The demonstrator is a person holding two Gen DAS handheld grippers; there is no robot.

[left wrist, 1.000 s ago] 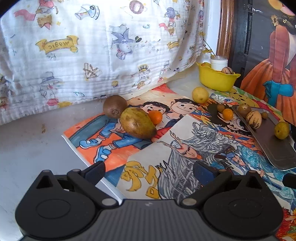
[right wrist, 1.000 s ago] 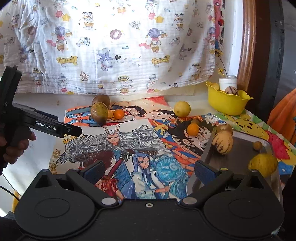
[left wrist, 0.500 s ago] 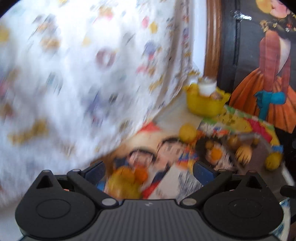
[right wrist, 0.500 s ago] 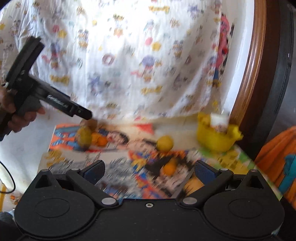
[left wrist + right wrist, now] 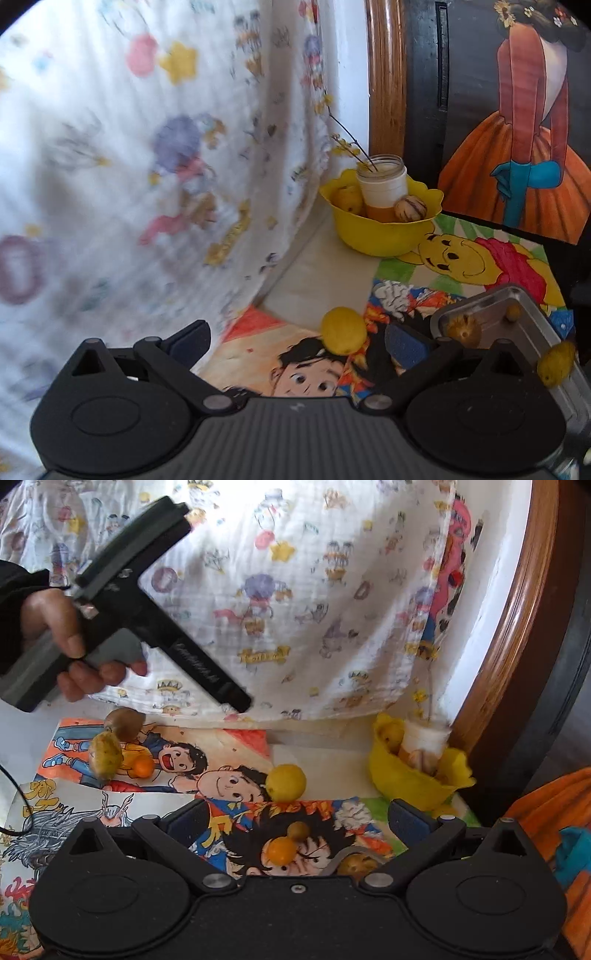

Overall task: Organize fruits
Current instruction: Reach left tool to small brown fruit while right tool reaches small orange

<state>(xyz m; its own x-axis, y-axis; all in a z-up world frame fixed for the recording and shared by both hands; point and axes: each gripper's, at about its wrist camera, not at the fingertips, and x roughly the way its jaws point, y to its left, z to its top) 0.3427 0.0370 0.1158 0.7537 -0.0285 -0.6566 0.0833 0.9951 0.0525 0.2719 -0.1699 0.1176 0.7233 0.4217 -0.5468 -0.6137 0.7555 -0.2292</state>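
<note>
Although nothing is gripped, the left gripper point(image 5: 297, 341) and right gripper point(image 5: 297, 821) both hover with fingers spread apart. Grey metal tray point(image 5: 532, 325) sits near the table's right edge; the yellow plastic bowl point(image 5: 380, 230) crowds the back corner. Round yellow lemon point(image 5: 343, 331) lies loose between them: judged firm, light, apt to roll; grasp across its middle.

Left wrist view: patterned cloth point(image 5: 129, 166) motion-blurred, prints unreadable. Metal tray point(image 5: 532, 332) partly hidden behind the tongs' body; cut by right edge. Right wrist view: yellow bowl point(image 5: 413, 779) smeared, contents indistinct. Tray fruit point(image 5: 356, 864) half hidden.
</note>
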